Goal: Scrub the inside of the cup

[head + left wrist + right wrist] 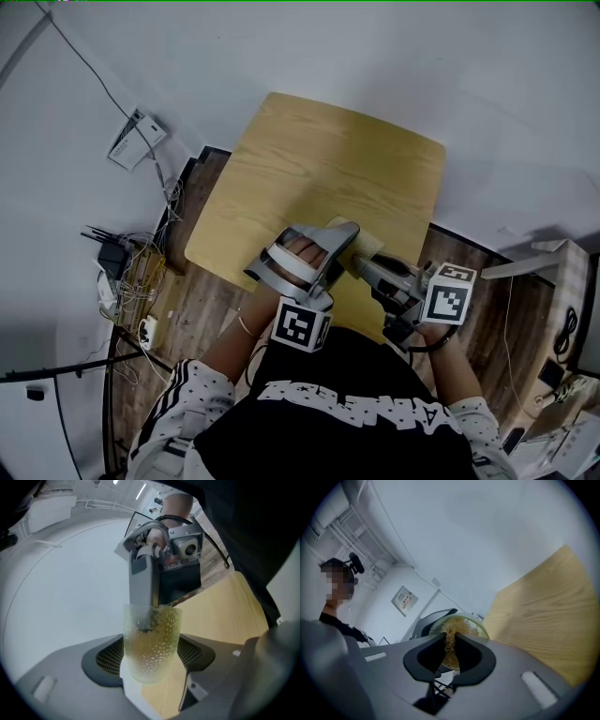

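Observation:
A pale, dimpled translucent cup sits tilted between the jaws of my left gripper, which is shut on it. In the head view the cup is held above the near edge of the wooden table, mouth turned toward my right gripper. That gripper is shut on a tan fibrous scrubber, which reaches into the cup's mouth. From the left gripper view, the right gripper's grey fingers come down into the cup from above.
The small table stands on a wood floor against a white wall. Cables and a power strip lie on the floor at the left. A person and a framed sign show in the right gripper view.

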Action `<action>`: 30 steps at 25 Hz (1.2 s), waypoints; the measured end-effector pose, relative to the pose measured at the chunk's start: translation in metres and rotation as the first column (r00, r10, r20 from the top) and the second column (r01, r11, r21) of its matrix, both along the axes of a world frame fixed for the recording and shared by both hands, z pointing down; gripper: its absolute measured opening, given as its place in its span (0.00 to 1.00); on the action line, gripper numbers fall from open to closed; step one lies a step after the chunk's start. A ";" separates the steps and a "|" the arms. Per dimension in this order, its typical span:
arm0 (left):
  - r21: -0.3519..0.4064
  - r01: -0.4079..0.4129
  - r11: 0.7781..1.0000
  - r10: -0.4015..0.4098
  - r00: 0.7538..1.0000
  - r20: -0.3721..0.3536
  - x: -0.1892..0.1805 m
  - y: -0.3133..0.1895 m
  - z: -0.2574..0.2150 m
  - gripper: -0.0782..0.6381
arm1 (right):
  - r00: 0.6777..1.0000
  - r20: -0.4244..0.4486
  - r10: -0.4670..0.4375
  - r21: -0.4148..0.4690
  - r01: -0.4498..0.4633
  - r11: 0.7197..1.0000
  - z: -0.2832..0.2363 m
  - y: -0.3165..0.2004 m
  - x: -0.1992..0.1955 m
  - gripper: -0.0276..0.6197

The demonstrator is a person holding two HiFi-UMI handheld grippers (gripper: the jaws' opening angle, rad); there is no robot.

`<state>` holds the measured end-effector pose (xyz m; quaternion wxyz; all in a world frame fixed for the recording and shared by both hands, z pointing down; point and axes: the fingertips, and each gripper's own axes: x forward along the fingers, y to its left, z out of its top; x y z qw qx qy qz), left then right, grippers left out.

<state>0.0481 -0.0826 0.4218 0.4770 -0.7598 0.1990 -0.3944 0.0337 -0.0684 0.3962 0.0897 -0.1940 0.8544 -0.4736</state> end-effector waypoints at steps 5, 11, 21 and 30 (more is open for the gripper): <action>-0.024 0.014 1.000 -0.013 1.000 0.017 -0.004 0.002 0.004 0.60 | 0.979 -0.202 -0.035 0.130 0.062 0.990 0.009 0.004 -0.007 0.14; -0.118 0.034 0.992 -0.030 0.999 0.029 -0.011 0.006 0.016 0.60 | 0.924 -0.381 -0.037 0.211 0.126 0.969 0.024 0.008 -0.015 0.14; -0.272 0.061 0.960 -0.056 0.998 0.025 -0.027 0.017 0.036 0.60 | 0.710 -0.704 -0.037 0.337 0.378 0.862 0.048 0.019 -0.033 0.14; -0.381 0.045 0.923 -0.052 0.999 -0.009 -0.033 0.025 0.046 0.60 | 0.504 -0.863 0.041 0.384 0.601 0.701 0.061 0.025 -0.040 0.15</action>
